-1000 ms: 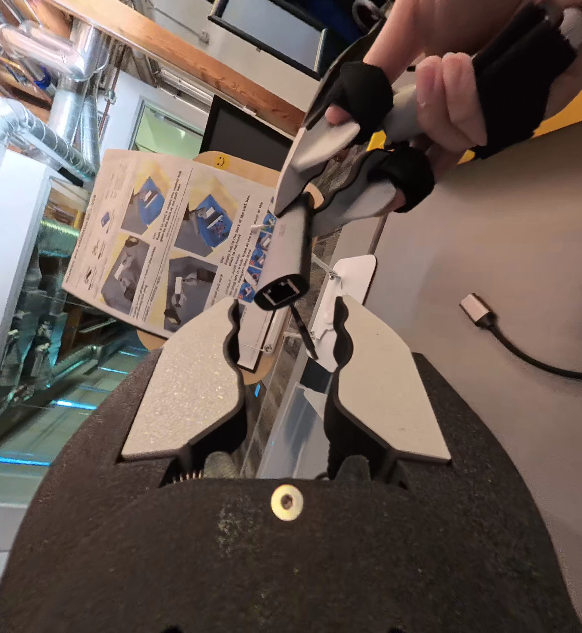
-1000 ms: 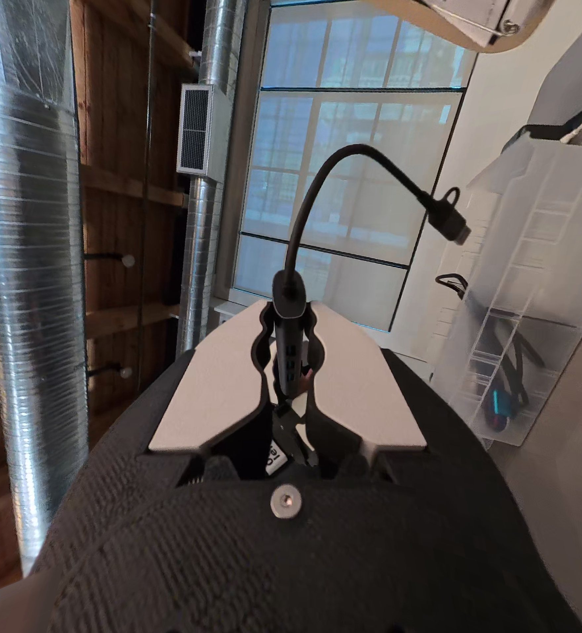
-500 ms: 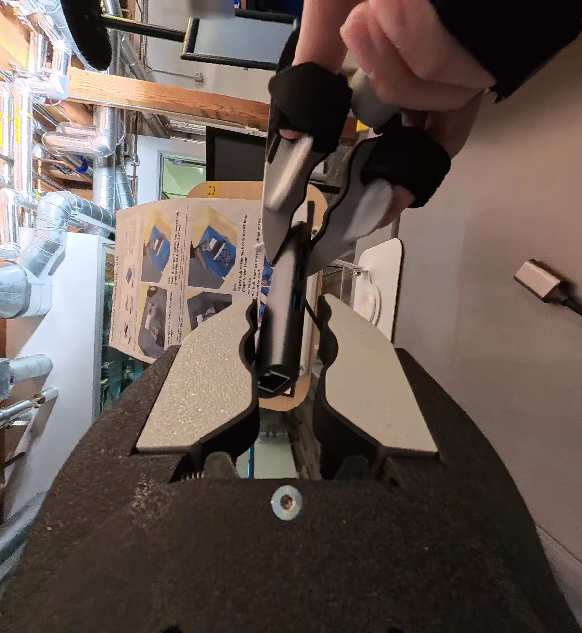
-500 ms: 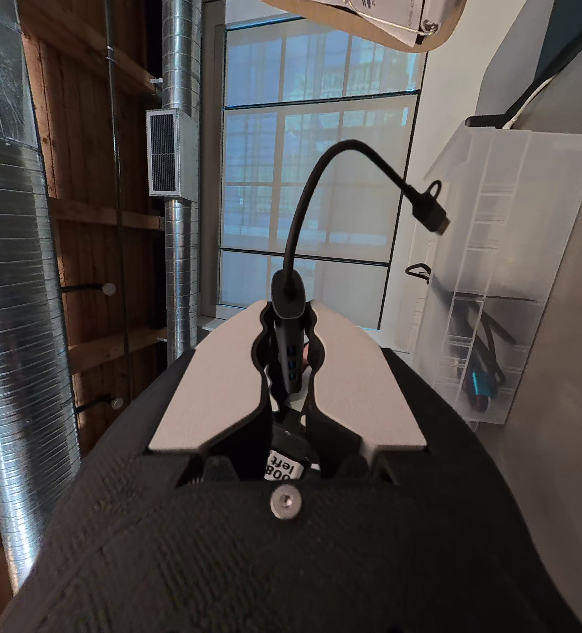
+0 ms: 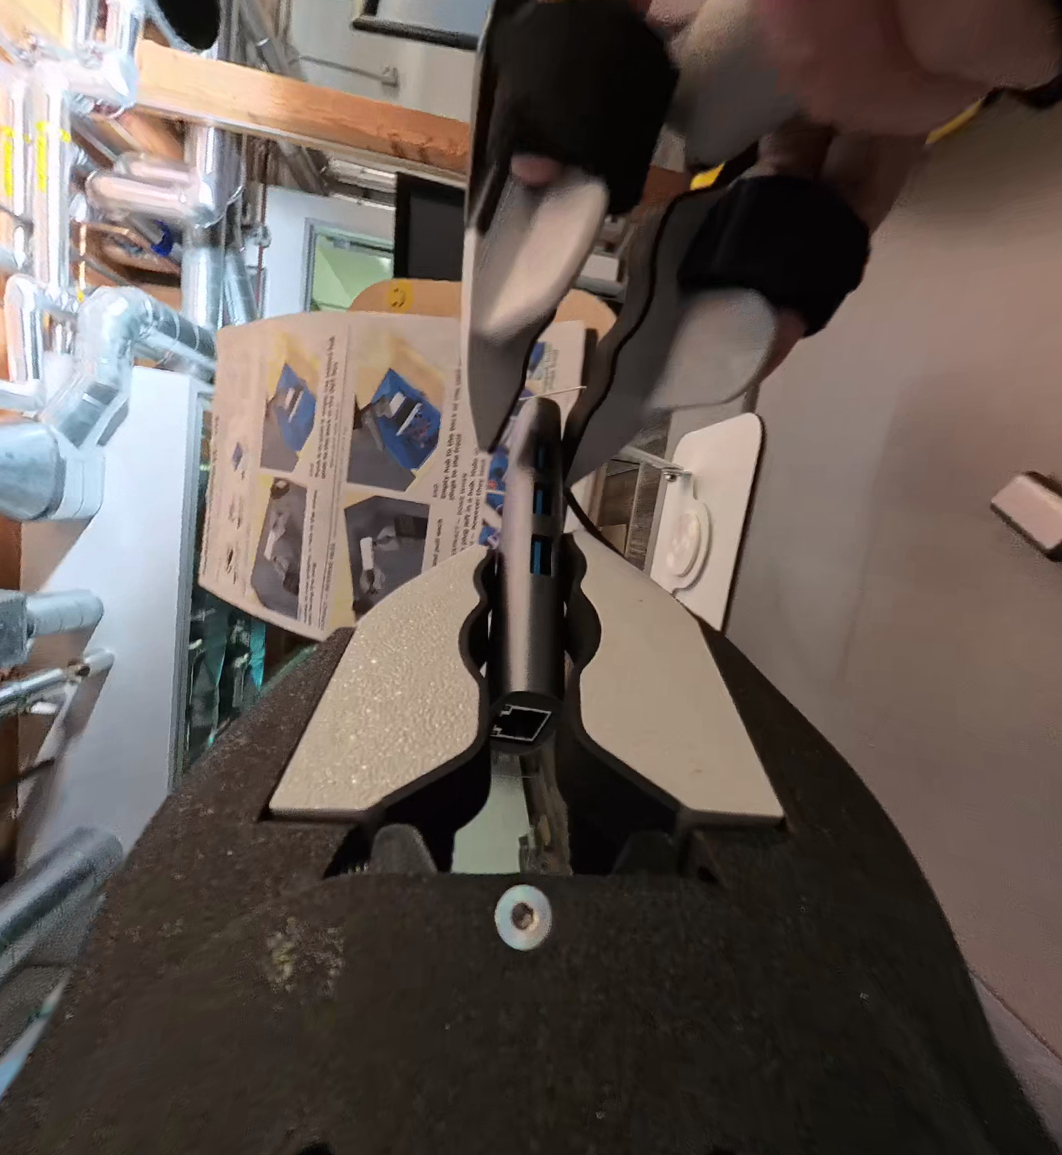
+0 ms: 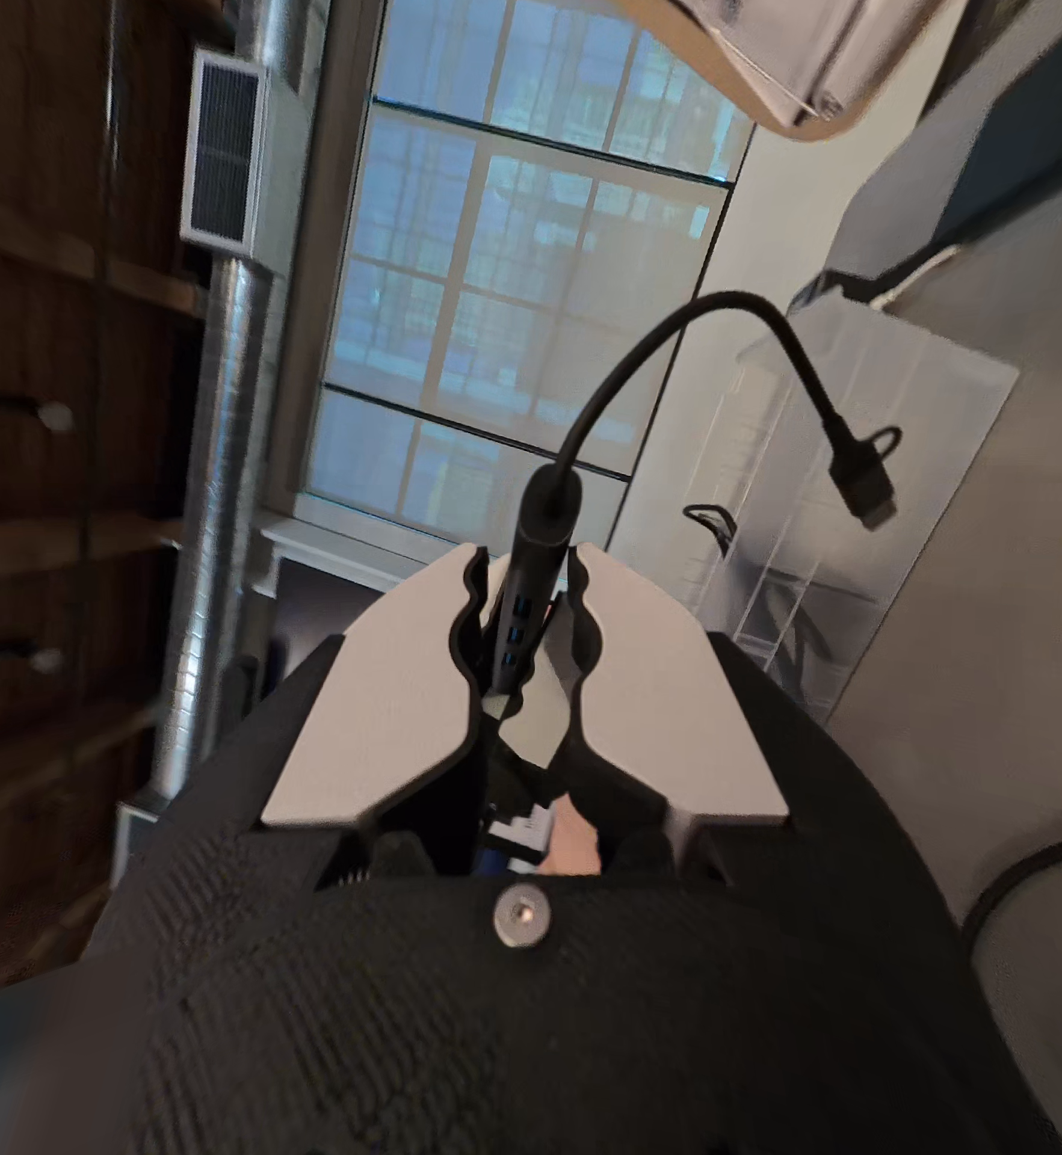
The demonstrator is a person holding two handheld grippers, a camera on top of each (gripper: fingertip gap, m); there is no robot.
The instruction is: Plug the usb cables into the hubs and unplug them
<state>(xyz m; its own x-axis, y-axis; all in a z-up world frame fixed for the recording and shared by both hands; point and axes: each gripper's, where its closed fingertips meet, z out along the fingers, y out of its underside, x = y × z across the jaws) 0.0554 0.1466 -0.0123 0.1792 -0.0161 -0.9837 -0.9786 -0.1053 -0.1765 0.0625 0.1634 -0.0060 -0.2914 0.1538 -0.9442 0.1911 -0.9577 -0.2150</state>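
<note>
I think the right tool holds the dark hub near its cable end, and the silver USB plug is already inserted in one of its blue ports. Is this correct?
Not quite. The silver USB plug is not inserted: in the left wrist view it lies on the grey table, apart from the hub. The right tool does hold the hub near its cable end.

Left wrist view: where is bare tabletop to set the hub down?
Bare grey tabletop lies right of the left gripper, nearer than the silver plug and white plate. Crowded ahead, where the right gripper meets the hub.
</note>
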